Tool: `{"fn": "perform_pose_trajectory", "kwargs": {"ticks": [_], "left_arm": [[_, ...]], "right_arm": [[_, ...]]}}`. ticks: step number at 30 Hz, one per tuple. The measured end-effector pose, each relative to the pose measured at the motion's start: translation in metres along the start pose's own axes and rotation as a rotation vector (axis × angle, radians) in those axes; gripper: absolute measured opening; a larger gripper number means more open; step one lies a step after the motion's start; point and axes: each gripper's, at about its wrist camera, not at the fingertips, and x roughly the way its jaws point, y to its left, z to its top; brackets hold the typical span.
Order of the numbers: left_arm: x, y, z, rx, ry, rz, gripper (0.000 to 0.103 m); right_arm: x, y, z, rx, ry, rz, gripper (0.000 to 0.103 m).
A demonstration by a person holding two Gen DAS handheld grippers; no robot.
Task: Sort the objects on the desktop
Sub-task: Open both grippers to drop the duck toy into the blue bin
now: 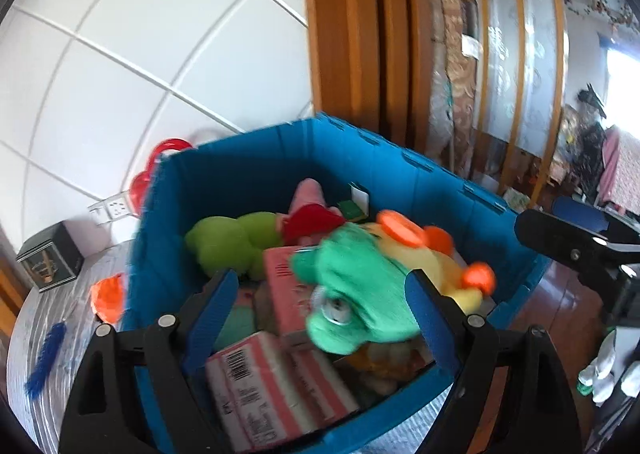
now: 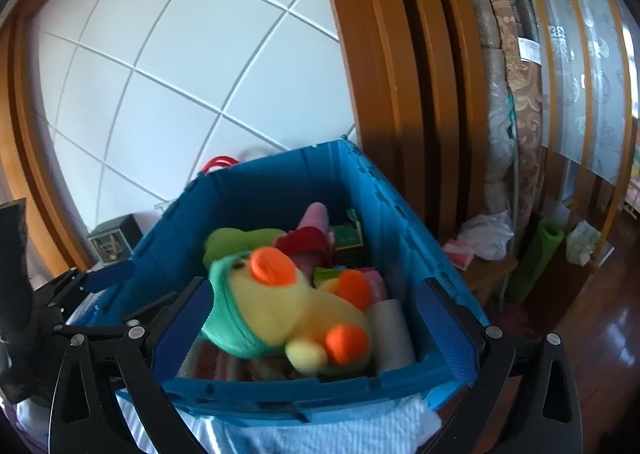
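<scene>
A blue crate (image 1: pixel 248 141) (image 2: pixel 272 161) stands on the table, filled with plush toys and pink boxes (image 1: pixel 276 386). On top of the pile lies a blurred yellow duck plush (image 2: pixel 288 310) (image 1: pixel 356 294) with a green hood and orange beak and feet. My left gripper (image 1: pixel 322 282) hangs open over the crate's near side; the duck's hood shows between its fingers, and the left pad stands clear of it. My right gripper (image 2: pixel 316 294) is open wide above the near rim, its pads apart from the duck. A green plush (image 1: pixel 224 242) lies farther back.
Left of the crate, on the cloth-covered table (image 1: pixel 72 334), lie an orange piece (image 1: pixel 108 294), a blue brush-like item (image 1: pixel 44 354) and a dark box (image 1: pixel 50 258). A red plastic thing (image 1: pixel 160 157) sits behind the crate. Rolled carpets (image 2: pixel 516 113) and wooden floor are to the right.
</scene>
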Motion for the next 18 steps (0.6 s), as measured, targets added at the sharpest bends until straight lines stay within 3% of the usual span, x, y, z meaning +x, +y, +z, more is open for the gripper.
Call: {"fn": "perform_pose_trajectory", "kwargs": {"ticks": [10, 18], "left_arm": [[-0.076, 0.086, -0.025, -0.150, -0.107, 0.149, 0.086], [-0.135, 0.196, -0.072, -0.267, -0.162, 0.266, 0.086]], "right_arm": [[-0.007, 0.082, -0.001, -0.089, -0.057, 0.152, 0.103], [-0.007, 0.194, -0.013, -0.170, -0.075, 0.257, 0.103]]}}
